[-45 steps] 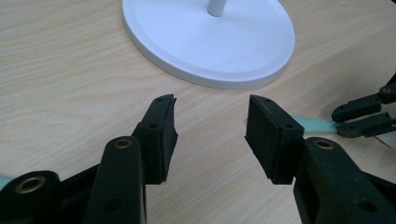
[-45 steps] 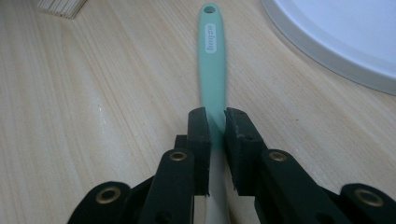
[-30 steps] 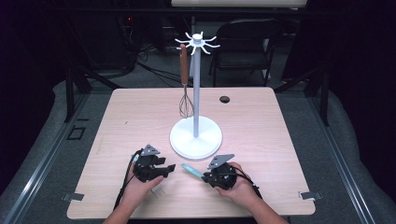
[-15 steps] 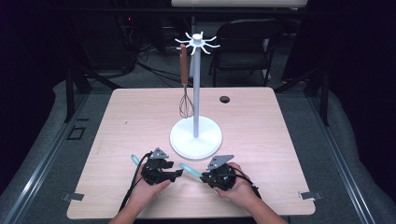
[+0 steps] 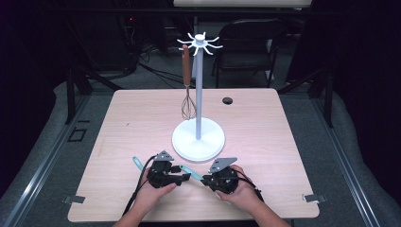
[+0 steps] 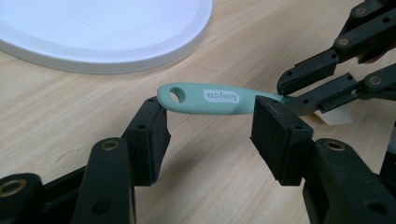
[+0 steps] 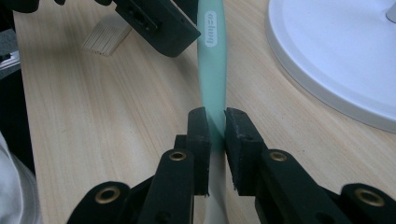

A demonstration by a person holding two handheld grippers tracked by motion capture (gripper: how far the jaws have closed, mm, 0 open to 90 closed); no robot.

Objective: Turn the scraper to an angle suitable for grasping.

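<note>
Mint-green utensil handle (image 6: 210,99), smooth plastic with a hanging hole at its tip and a white oval label, is held low over the near middle of the wooden desk (image 5: 118,123), just in front of the round white base of the hanging stand (image 5: 198,139). The right gripper (image 7: 215,125) has its jaws clenched on the handle's lower stretch, as the right gripper view shows close up. The left gripper (image 6: 208,135) stands released, its ribbed black pads to either side of the handle's holed end without pressing it. The left gripper view brings out the label and hole; the high view takes in the whole stand, a slim white pole topped with radiating hooks, where a wire whisk (image 5: 187,94) with a brown wooden handle hangs from one hook. A pale flat piece lies on the desk beyond the left gripper in the right gripper view; what it is cannot be told.
</note>
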